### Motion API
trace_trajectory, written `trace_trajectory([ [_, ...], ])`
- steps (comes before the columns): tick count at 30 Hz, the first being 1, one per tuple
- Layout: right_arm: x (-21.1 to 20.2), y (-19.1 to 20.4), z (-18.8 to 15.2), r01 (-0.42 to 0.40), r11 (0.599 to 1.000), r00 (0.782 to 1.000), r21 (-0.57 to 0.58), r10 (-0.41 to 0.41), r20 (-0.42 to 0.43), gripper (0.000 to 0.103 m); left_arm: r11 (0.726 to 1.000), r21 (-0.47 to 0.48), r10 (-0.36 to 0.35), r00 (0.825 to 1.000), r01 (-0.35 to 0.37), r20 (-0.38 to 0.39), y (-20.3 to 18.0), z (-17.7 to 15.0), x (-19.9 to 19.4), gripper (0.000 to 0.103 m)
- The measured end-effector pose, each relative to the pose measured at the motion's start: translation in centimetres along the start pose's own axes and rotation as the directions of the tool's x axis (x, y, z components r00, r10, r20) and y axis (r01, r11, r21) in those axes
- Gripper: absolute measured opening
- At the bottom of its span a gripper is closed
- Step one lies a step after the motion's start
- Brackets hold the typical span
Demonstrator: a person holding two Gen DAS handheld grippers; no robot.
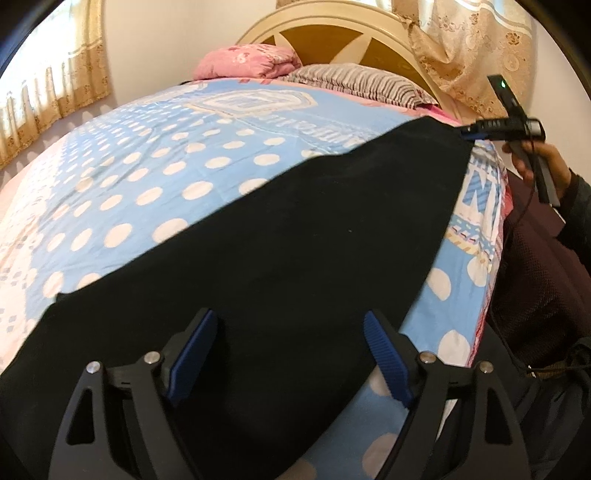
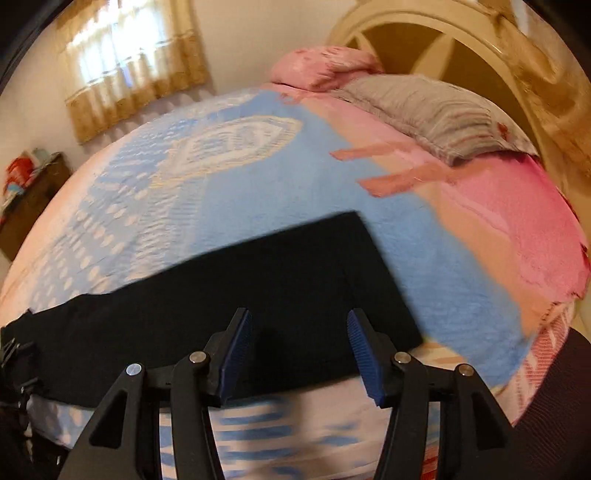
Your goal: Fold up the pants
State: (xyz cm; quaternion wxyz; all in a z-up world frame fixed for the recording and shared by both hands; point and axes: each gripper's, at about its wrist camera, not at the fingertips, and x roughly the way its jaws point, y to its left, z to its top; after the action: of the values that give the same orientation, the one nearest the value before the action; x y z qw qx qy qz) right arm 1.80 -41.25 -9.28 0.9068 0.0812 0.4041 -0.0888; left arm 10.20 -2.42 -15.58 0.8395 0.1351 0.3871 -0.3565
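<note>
Black pants point(image 1: 295, 221) lie flat in a long band across the blue bedsheet with white dots point(image 1: 166, 155). My left gripper point(image 1: 290, 317) hovers over the near end of the pants, its blue pads wide apart and nothing pinched between them. In the right wrist view my right gripper point(image 2: 299, 315) stands open just above the other end of the pants point(image 2: 258, 280), near that end's square corner, with its pads off the cloth. The left wrist view also shows the right gripper point(image 1: 476, 131) at the far corner of the pants, held by a hand point(image 1: 543, 162).
A pink pillow point(image 1: 243, 61) and a striped grey pillow point(image 1: 354, 79) lie against the cream headboard point(image 1: 332, 26). Curtains point(image 1: 461, 44) hang at right and at a window on the left. The bed's edge point(image 1: 491, 258) runs along the right by the person's dark clothing. A brown cabinet point(image 2: 33, 199) stands at left.
</note>
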Motion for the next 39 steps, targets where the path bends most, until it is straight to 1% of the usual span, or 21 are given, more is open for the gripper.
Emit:
trace_trajectory([
  [2, -0.7, 2.9, 0.3, -0.081, 0.996, 0.996, -0.04, 0.083, 0.032, 0.056, 1.0, -0.017, 0.019, 1.0, -0.019, 0.013, 0.8, -0.3, -0.9, 0.085],
  [4, -0.6, 6.2, 0.3, -0.146, 0.984, 0.989, -0.097, 0.149, 0.023, 0.056, 0.998, -0.049, 0.035, 0.999, -0.034, 0.018, 2.0, -0.8, -1.6, 0.085],
  [6, 0.4, 10.7, 0.2, -0.25, 0.952, 0.968, -0.178, 0.25, -0.02, 0.056, 0.996, -0.079, 0.051, 0.999, -0.049, 0.013, 2.8, -1.2, -1.8, 0.085],
  [8, 1.8, 14.9, -0.2, -0.322, 0.916, 0.946, -0.238, 0.317, -0.063, 0.056, 0.991, -0.115, 0.063, 0.998, -0.062, 0.002, 3.6, -1.8, -1.8, 0.085],
  [10, 3.2, 18.2, -1.0, -0.368, 0.888, 0.93, -0.276, 0.352, -0.108, 0.056, 0.988, -0.138, 0.069, 0.998, -0.068, 0.002, 4.0, -2.4, -2.0, 0.085],
  [13, 5.7, 21.4, -3.1, -0.4, 0.86, 0.915, -0.318, 0.354, -0.196, 0.056, 0.986, -0.143, 0.087, 0.996, -0.085, 0.012, 4.1, -3.1, -2.4, 0.085],
  [15, 7.0, 22.8, -5.1, -0.401, 0.849, 0.908, -0.343, 0.32, -0.27, 0.056, 0.986, -0.134, 0.106, 0.994, -0.103, 0.014, 4.0, -3.4, -2.6, 0.085],
  [17, 6.2, 23.6, -6.4, -0.354, 0.833, 0.932, -0.426, 0.274, -0.238, 0.056, 0.985, -0.127, 0.12, 0.993, -0.116, 0.019, 4.2, -3.8, -2.9, 0.085],
  [19, 5.6, 24.0, -6.7, -0.348, 0.827, 0.933, -0.442, 0.26, -0.249, 0.056, 0.983, -0.13, 0.134, 0.991, -0.13, 0.019, 4.6, -4.3, -3.1, 0.085],
  [20, 5.2, 24.2, -6.5, -0.36, 0.827, 0.929, -0.432, 0.273, -0.25, 0.056, 0.982, -0.135, 0.136, 0.991, -0.132, 0.02, 4.7, -4.4, -3.1, 0.085],
  [23, 4.2, 24.9, -6.1, -0.43, 0.814, 0.902, -0.39, 0.37, -0.223, 0.056, 0.98, -0.156, 0.129, 0.991, -0.123, 0.034, 5.3, -4.9, -3.1, 0.085],
  [24, 4.7, 25.3, -6.4, -0.44, 0.81, 0.896, -0.387, 0.369, -0.248, 0.056, 0.98, -0.156, 0.132, 0.991, -0.124, 0.036, 5.2, -4.9, -3.1, 0.085],
  [25, 5.7, 26.1, -7.1, -0.428, 0.808, 0.898, -0.405, 0.331, -0.289, 0.056, 0.979, -0.156, 0.139, 0.99, -0.132, 0.034, 5.2, -4.9, -3.1, 0.085],
  [26, 5.6, 26.6, -7.7, -0.389, 0.802, 0.918, -0.452, 0.301, -0.257, 0.056, 0.977, -0.158, 0.147, 0.989, -0.14, 0.033, 5.1, -4.8, -3.3, 0.085],
  [28, 5.1, 27.6, -8.4, -0.351, 0.781, 0.936, -0.517, 0.278, -0.217, 0.057, 0.973, -0.168, 0.168, 0.985, -0.158, 0.046, 5.3, -4.9, -4.2, 0.085],
  [31, 4.1, 28.1, -8.7, -0.405, 0.749, 0.914, -0.523, 0.336, -0.227, 0.057, 0.949, -0.194, 0.265, 0.961, -0.247, 0.073, 7.1, -5.5, -6.8, 0.085],
  [33, 3.8, 28.2, -8.7, -0.398, 0.748, 0.917, -0.531, 0.342, -0.206, 0.057, 0.925, -0.229, 0.326, 0.943, -0.303, 0.07, 9.3, -6.2, -8.8, 0.085],
  [34, 3.6, 28.3, -8.6, -0.384, 0.751, 0.922, -0.537, 0.341, -0.184, 0.057, 0.901, -0.254, 0.377, 0.924, -0.351, 0.061, 10.9, -6.7, -10.1, 0.085],
  [36, 3.3, 28.3, -8.4, -0.381, 0.757, 0.922, -0.531, 0.354, -0.158, 0.057, 0.856, -0.294, 0.453, 0.891, -0.425, 0.032, 13.5, -7.7, -12.0, 0.085],
  [37, 3.2, 28.3, -8.2, -0.386, 0.758, 0.92, -0.525, 0.361, -0.155, 0.057, 0.82, -0.323, 0.5, 0.866, -0.472, 0.002, 15.3, -8.6, -13.2, 0.085],
  [39, 3.3, 28.4, -8.0, -0.398, 0.761, 0.914, -0.513, 0.375, -0.154, 0.057, 0.764, -0.369, 0.556, 0.83, -0.529, -0.039, 17.8, -10.0, -14.7, 0.085],
])
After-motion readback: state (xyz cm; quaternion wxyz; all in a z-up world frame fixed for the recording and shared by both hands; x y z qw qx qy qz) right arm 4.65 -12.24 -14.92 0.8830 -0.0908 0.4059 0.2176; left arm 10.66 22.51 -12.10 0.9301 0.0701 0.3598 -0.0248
